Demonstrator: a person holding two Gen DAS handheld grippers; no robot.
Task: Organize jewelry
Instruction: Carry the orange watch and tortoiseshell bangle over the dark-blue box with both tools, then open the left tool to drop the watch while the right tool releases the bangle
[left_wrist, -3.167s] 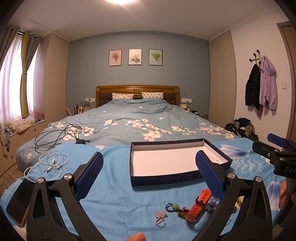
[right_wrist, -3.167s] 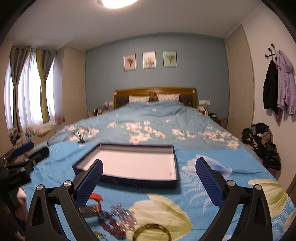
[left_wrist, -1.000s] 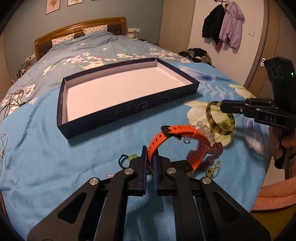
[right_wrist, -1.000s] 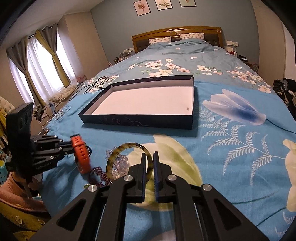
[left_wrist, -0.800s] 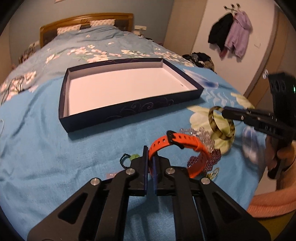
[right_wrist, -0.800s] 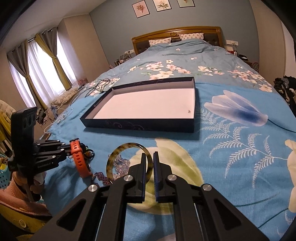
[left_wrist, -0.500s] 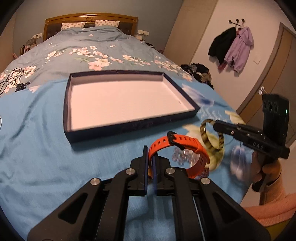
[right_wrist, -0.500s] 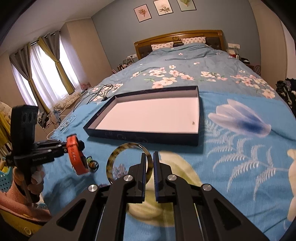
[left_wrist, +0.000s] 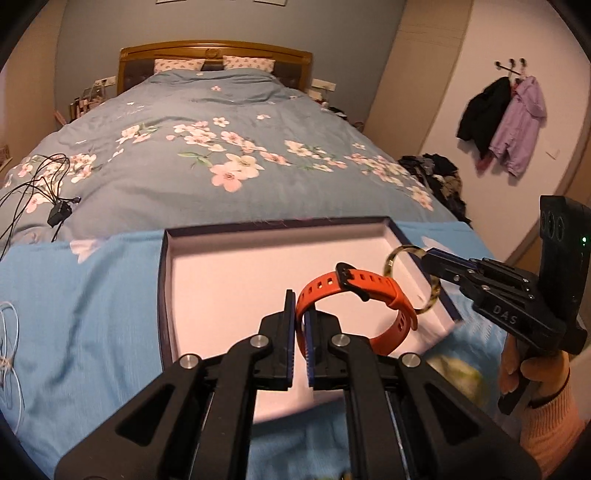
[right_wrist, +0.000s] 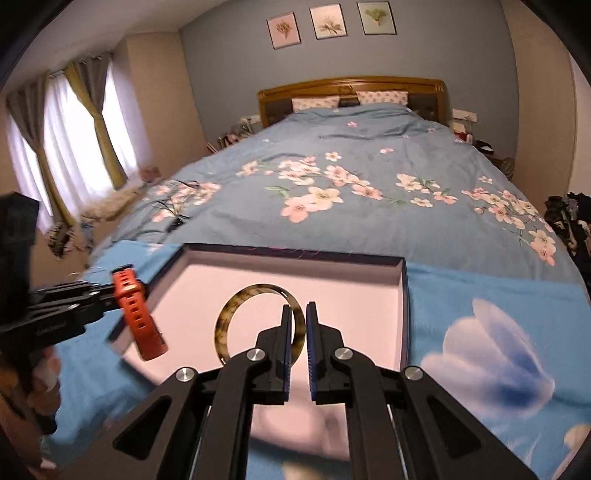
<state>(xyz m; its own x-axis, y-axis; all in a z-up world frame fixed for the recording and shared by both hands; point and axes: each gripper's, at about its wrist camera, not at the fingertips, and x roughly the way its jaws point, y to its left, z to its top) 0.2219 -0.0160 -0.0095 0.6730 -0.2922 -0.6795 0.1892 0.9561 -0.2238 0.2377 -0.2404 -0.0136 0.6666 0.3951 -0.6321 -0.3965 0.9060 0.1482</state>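
Over the open box at the foot of the bed is where you've got both pieces hanging right now. Your left gripper is clamped tight on one end of the orange watch strap, and the loop of it sticks out to the right, up in the air above the box's pale floor, not touching it as far as I can tell. Your right gripper is pinched on the rim of the tortoiseshell bangle, which stands upright over the middle of the box in the right wrist view. From the left wrist view the bangle sits just past the strap, near the box's right wall, and the two look close but apart. The box itself lies on the light blue cloth spread over the flowery duvet. Black cables lie on the duvet off to the left, and coats hang on the far wall.
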